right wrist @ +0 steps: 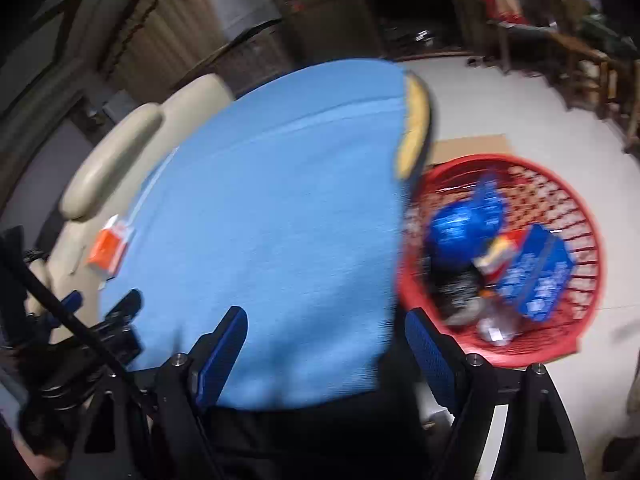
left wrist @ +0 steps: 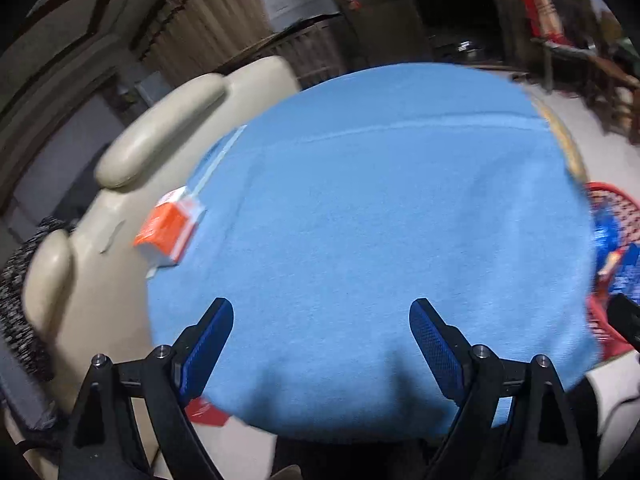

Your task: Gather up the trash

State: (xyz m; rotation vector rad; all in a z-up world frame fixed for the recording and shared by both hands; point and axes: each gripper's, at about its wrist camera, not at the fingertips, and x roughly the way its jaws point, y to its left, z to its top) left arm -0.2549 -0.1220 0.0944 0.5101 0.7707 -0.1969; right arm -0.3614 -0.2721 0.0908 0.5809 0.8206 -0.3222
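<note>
Orange carton waits at the blue surface's left edge

Left gripper (left wrist: 322, 320) and right gripper (right wrist: 326, 328) jaws released, empty; orange carton (left wrist: 170, 226) looks light, crushable: pinch its flat sides gently.

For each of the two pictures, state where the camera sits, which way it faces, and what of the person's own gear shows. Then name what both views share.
Left wrist: on the left tool, angled down over the blue cloth; its open blue fingers show.
Right wrist: on the right tool, angled down at the cloth's edge and the red basket; its open fingers and the other tool at lower left show.
Shared: cloth, orange carton, cream sofa, basket.
</note>
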